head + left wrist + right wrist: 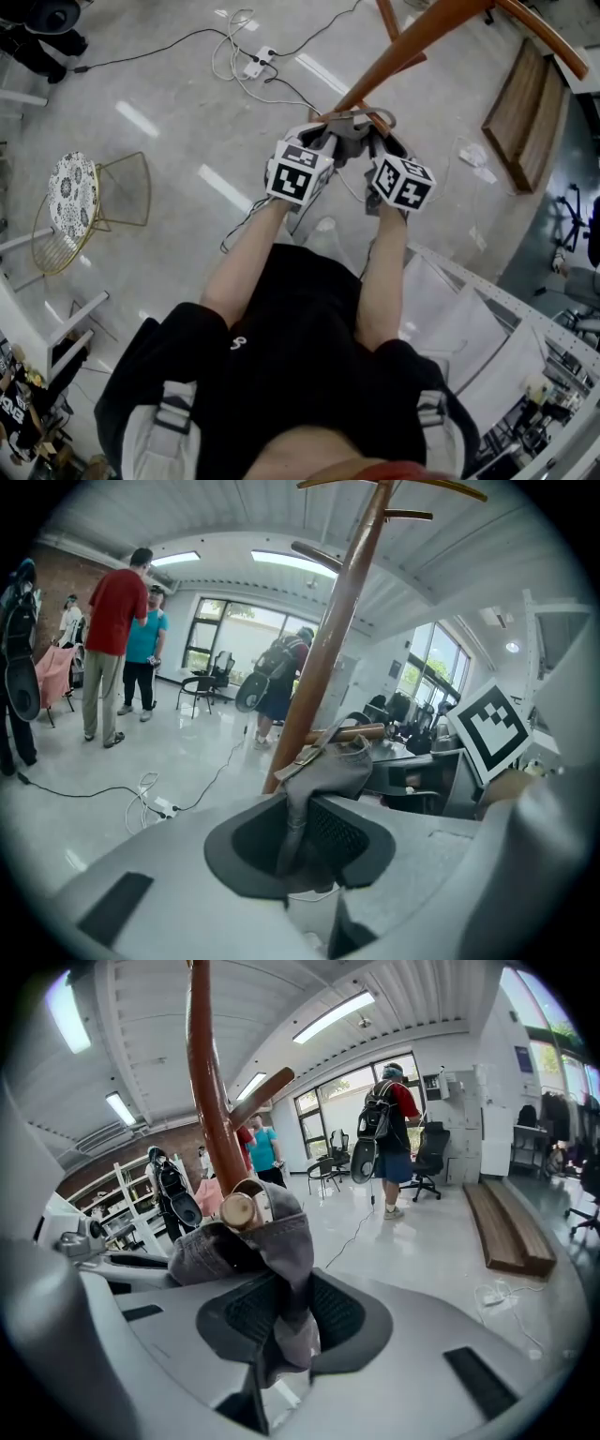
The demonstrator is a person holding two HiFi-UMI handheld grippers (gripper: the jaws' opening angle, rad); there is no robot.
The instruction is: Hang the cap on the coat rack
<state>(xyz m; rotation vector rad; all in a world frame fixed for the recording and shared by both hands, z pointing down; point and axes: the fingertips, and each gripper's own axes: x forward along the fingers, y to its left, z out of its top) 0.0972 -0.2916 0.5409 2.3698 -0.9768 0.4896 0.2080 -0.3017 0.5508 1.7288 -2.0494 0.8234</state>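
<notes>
1. Cap (352, 131), grey, stretched between two hand-held grippers, just ahead of both and pressed up against the coat rack pole (339, 621).
2. On the person's left, the left gripper (298, 829) has its jaws nearly together, pinching a fold of the cap's fabric. The rest of the cap rises ahead of these jaws and slightly to their right. Its strap lies toward a short wooden peg (354, 731) just beyond.
3. The right gripper (281, 1321) likewise has its jaws narrowed onto a fold of cap fabric, which hangs down through them. Ahead of and slightly left of these jaws, the round end of the peg pokes out, with cap fabric draped on both sides of it.
4. The step in hand appears to be seating the cap on the peg. It looks partly on, not yet hanging by its own weight.
5. Both grippers would do best to push forward together along the peg toward the pole, so the strap slides well past the tip.
6. Keeping both grips level should stop the cap twisting.
7. Letting go is safest once the peg carries the cap. Freeing one side early risks it swinging off.
</notes>
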